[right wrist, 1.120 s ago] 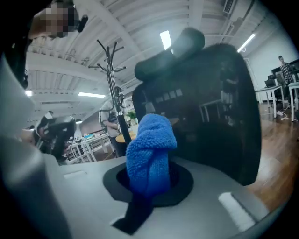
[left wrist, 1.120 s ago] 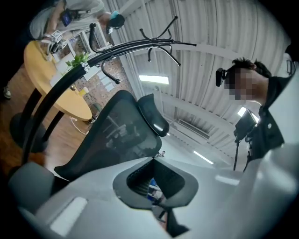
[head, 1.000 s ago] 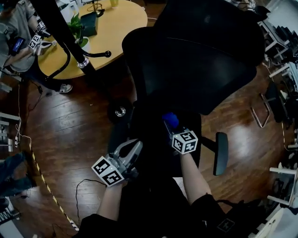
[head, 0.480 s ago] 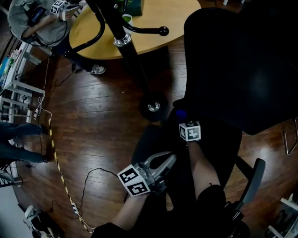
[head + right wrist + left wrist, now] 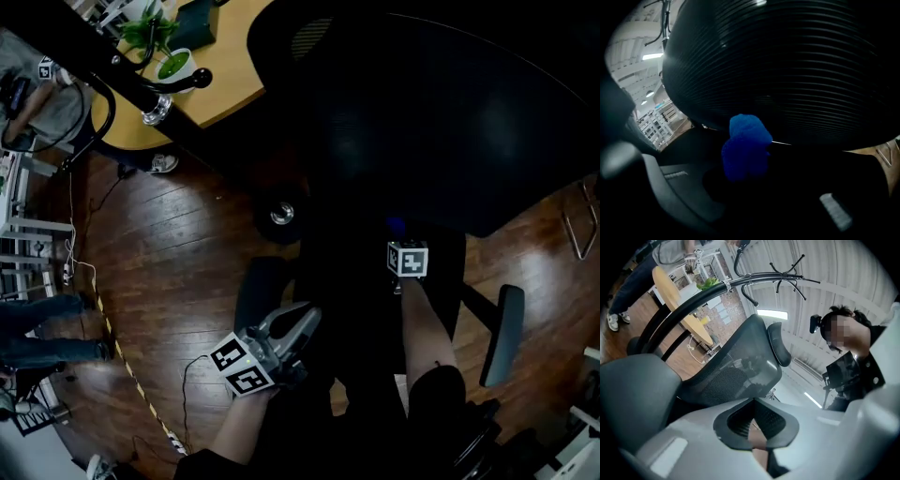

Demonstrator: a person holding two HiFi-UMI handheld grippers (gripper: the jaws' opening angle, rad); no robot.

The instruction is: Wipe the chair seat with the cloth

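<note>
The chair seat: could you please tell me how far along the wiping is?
Done: the blue cloth is clamped in the right gripper. In hand: held at the rear of the chair seat, by the backrest; contact is too dark to judge. Remaining: the wiping; nothing looks cleaned.

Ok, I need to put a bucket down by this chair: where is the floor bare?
The wooden floor between the round table, the coat stand's base and the striped tape is barest, though a black cable crowds it near the left gripper. A smaller patch lies right of the chair's armrest.
</note>
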